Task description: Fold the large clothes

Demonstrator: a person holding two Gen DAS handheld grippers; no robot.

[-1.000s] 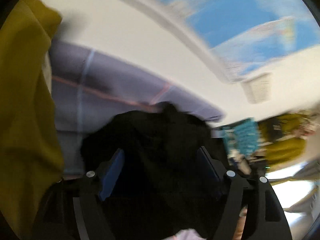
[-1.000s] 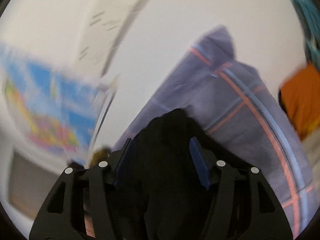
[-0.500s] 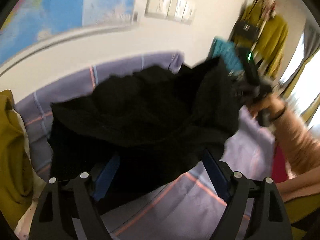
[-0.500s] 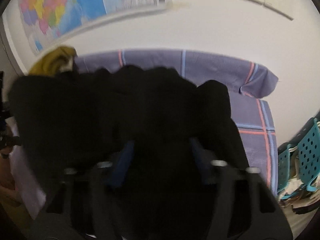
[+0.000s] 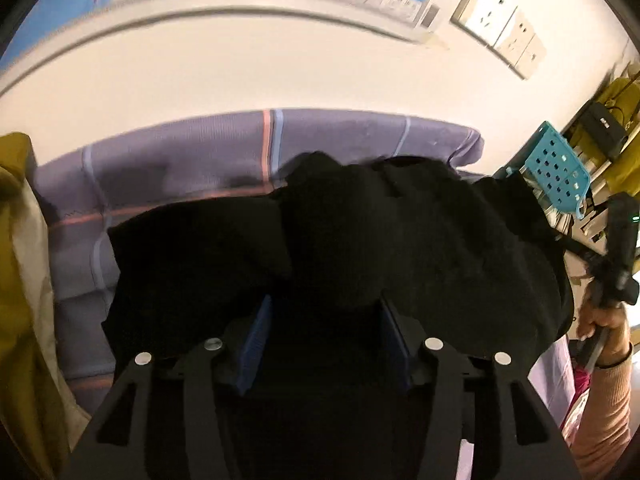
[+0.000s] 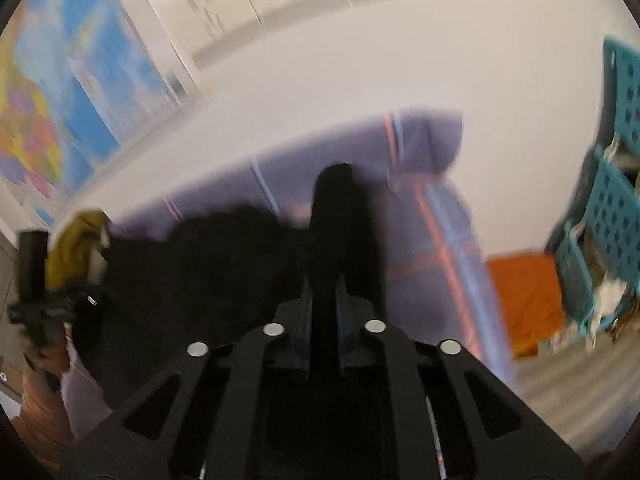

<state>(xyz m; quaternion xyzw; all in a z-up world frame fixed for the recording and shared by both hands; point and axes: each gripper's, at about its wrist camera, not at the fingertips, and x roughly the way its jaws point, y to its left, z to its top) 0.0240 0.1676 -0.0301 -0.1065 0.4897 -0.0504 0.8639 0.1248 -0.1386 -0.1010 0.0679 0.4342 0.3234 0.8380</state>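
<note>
A large black garment [image 5: 400, 232] hangs spread between the two grippers over a purple plaid bed sheet [image 5: 180, 152]. My left gripper [image 5: 325, 312] has its jaws closing with a fair gap still between the blue pads. Black cloth lies over and between the pads, which do not visibly press on it. My right gripper [image 6: 323, 284] has its jaws closing to a narrow gap and pinches a ridge of the black garment [image 6: 340, 220]. The rest of the cloth trails left towards the other gripper [image 6: 32, 280]. In the left wrist view the right gripper [image 5: 612, 264] is blurred at the right edge in a person's hand.
A mustard garment [image 5: 16, 280] lies heaped at the bed's left end. Teal perforated baskets [image 6: 612, 208] and an orange cloth [image 6: 524, 292] are to the right of the bed. The wall behind carries a map [image 6: 80, 80] and sockets [image 5: 500, 28].
The right gripper's pads have closed from wide apart onto a narrow ridge of black cloth. The left jaws have narrowed. The garment now stretches lower over the sheet.
</note>
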